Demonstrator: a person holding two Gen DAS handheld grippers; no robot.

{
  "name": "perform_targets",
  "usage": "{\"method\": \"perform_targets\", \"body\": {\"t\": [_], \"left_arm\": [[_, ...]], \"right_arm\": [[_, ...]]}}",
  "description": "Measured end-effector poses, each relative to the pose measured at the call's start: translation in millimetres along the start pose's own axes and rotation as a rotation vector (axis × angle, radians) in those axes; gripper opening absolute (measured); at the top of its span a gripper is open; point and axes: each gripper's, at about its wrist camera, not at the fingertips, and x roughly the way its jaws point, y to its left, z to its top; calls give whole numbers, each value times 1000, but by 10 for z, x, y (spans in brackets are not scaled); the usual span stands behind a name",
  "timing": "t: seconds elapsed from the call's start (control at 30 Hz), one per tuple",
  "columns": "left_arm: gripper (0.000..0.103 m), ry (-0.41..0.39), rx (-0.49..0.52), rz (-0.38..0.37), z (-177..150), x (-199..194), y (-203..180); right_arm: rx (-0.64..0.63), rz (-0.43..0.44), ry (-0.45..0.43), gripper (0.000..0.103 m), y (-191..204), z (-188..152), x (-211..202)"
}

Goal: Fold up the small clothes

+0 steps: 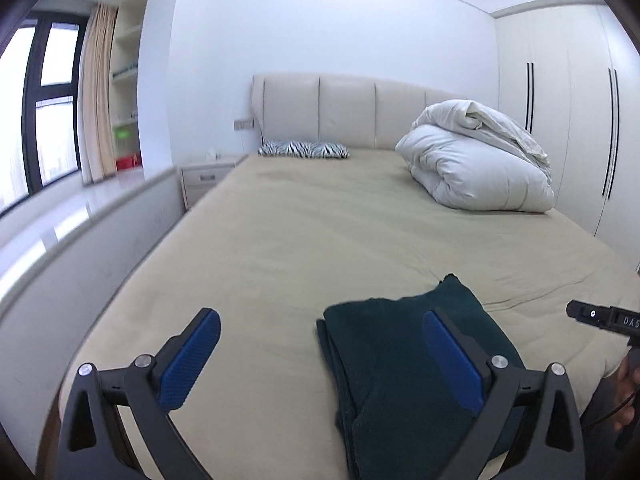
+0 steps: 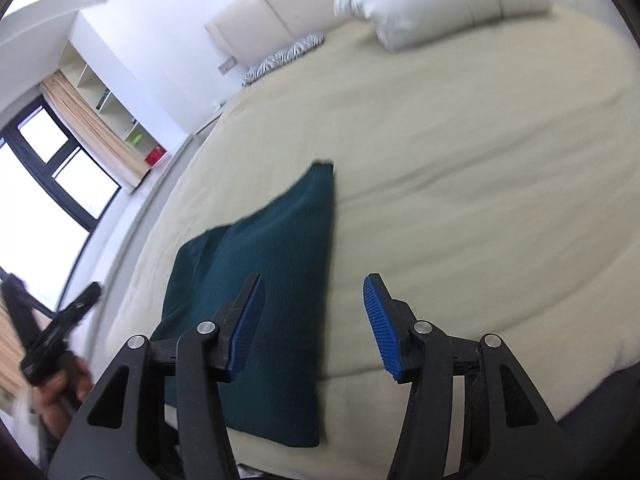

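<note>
Now, through the left wrist camera, your left gripper (image 1: pixel 320 356) hung over the near end of the bed covered in a beige sheet (image 1: pixel 304 216), its blue ribbed pads spread wide apart with nothing between them. The dark green knitted garment, folded into a rough rectangle (image 1: pixel 384 360), lay flat on the sheet near the foot of the bed, partly behind the right-hand finger (image 1: pixel 452 364) of that gripper in this view. At the right edge, the black tip of your right gripper (image 1: pixel 600 318) reached in, well clear of the garment. Farther off, a zebra-striped pillow (image 1: pixel 304 149) rested against the padded cream headboard (image 1: pixel 344 112), and a bundled white duvet (image 1: pixel 476 160) sat at the far right corner of the mattress. Through the right wrist camera, tilted and somewhat blurred, your right gripper (image 2: pixel 314 320) also stood with its blue pads parted and empty; its left-hand finger (image 2: pixel 248 324) overlapped the garment (image 2: pixel 272 264) in the frame, though whether it touched the cloth I cannot tell. The garment's long straight edge ran toward the near edge of the bed (image 2: pixel 480 184). At lower left, your hand (image 2: pixel 60 392) held the left gripper (image 2: pixel 60 320) beside the mattress.
</note>
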Motion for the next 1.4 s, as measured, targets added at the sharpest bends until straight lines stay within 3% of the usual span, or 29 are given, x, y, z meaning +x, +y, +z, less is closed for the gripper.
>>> {"method": "perform_targets", "body": {"t": [0.13, 0.23, 0.3, 0.4, 0.47, 0.63, 0.77, 0.9, 1.13, 1.4], "left_arm": [[103, -86, 85, 80, 157, -184, -178], [103, -138, 75, 129, 248, -329, -199], [103, -137, 49, 121, 292, -383, -185], [103, -127, -8, 91, 342, -428, -150], [103, -131, -43, 73, 339, -482, -110], [103, -84, -24, 143, 260, -536, -99], [103, -23, -12, 174, 152, -458, -93], [103, 109, -1, 218, -11, -237, -92], [103, 318, -52, 138, -359, 164, -131], [103, 378, -58, 148, -495, 295, -93]], "right_arm": [[-134, -110, -126, 77, 351, 55, -277], [-224, -163, -196, 90, 617, 51, -407], [-259, -188, -253, 99, 768, 35, -516], [-310, -222, -350, 103, 964, 25, -705], [-337, -234, -357, 103, 1061, 46, -772], [-331, -223, -380, 103, 1194, 72, -976], [-314, -207, -359, 103, 1205, 46, -1059], [-293, -199, -282, 103, 1178, 32, -1005], [-277, -294, -167, 103, 1079, -74, -694], [-249, -337, -28, 103, 896, -245, -318]]}}
